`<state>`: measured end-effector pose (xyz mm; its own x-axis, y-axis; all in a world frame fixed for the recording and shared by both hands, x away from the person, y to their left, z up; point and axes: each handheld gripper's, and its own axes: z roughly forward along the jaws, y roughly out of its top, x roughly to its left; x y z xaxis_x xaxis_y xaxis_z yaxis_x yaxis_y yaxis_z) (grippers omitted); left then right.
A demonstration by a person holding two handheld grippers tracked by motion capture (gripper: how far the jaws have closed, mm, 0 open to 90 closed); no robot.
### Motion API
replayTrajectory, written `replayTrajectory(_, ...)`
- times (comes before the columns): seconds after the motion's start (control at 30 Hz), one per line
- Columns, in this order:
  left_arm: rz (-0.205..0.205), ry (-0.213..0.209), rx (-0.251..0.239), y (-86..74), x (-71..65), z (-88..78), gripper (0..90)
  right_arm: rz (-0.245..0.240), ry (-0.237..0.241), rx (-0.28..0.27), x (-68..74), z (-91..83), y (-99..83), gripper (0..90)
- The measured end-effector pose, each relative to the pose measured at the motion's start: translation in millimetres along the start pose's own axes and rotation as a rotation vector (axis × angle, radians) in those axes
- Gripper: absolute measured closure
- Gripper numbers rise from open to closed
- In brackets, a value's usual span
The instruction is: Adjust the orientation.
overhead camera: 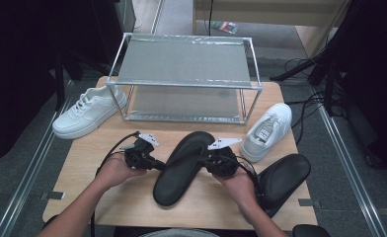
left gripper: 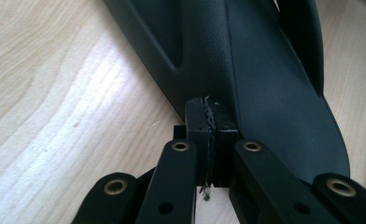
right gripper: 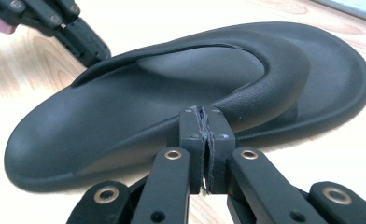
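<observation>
A: Nearest the camera, the person's two forearms are seen coming in at the bottom of the high view, and a second black slipper (overhead camera: 283, 180) is lying at the table's near right corner, just beside the right wrist.

B: And the grippers?

A: The left gripper (overhead camera: 158, 165) is set against one long edge of the black slipper (overhead camera: 184, 165) in the middle of the table (overhead camera: 83, 192), the right gripper (overhead camera: 206, 162) against the other. In both gripper views the jaws are pressed together, pad to pad. Nothing thick is seen between them; whether a thin lip of the slipper's edge is nipped cannot be told, since the tips are pushed up against dark rubber.

B: So which step is in hand?

A: The slipper appears to be squared up or steadied from both sides, flat on the wood, not yet lifted.

B: What would the next move call for?

A: Probably a proper grip: the jaws would have to be opened and closed over the sole's rim, then the slipper carried away from the person.

B: Towards what?

A: Farther back a metal shoe rack (overhead camera: 184, 79) is standing with both shelves bare. A white sneaker (overhead camera: 88, 112) is lying left of it, another white sneaker (overhead camera: 268, 131) right of it.
</observation>
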<state>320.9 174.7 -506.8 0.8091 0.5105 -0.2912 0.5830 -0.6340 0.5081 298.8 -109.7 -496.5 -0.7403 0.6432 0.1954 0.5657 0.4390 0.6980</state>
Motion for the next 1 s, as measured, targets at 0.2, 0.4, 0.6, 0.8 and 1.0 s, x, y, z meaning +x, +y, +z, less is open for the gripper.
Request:
replayTrajectory(0.2, 0.025, -0.038, 0.01, 3.0, -12.1, 7.2, 89.8, 0.03, -0.018, -0.005, -5.9, -2.1, 0.2, 90.0)
replayTrajectory(0.4, 0.062, -0.065, 0.023, 7.0, -23.4, 14.2, 89.7, 0.055, -0.037, -0.013, -11.6, -3.5, 0.3, 90.0)
replayTrajectory(0.6, 0.094, -0.087, 0.031, 12.4, -36.9, 21.9, 88.7, 0.067, -0.067, -0.018, -16.7, -5.1, 0.7, 90.0)
replayTrajectory(0.8, 0.074, -0.108, 0.006, 14.2, -34.4, 21.1, 86.2, 0.074, -0.078, -0.023, -20.3, -6.4, 1.5, 89.1)
replayTrajectory(1.0, 0.051, -0.09, -0.039, 14.6, -26.4, 11.5, 74.1, 0.104, -0.059, -0.077, -22.6, -19.9, 4.4, 81.0)
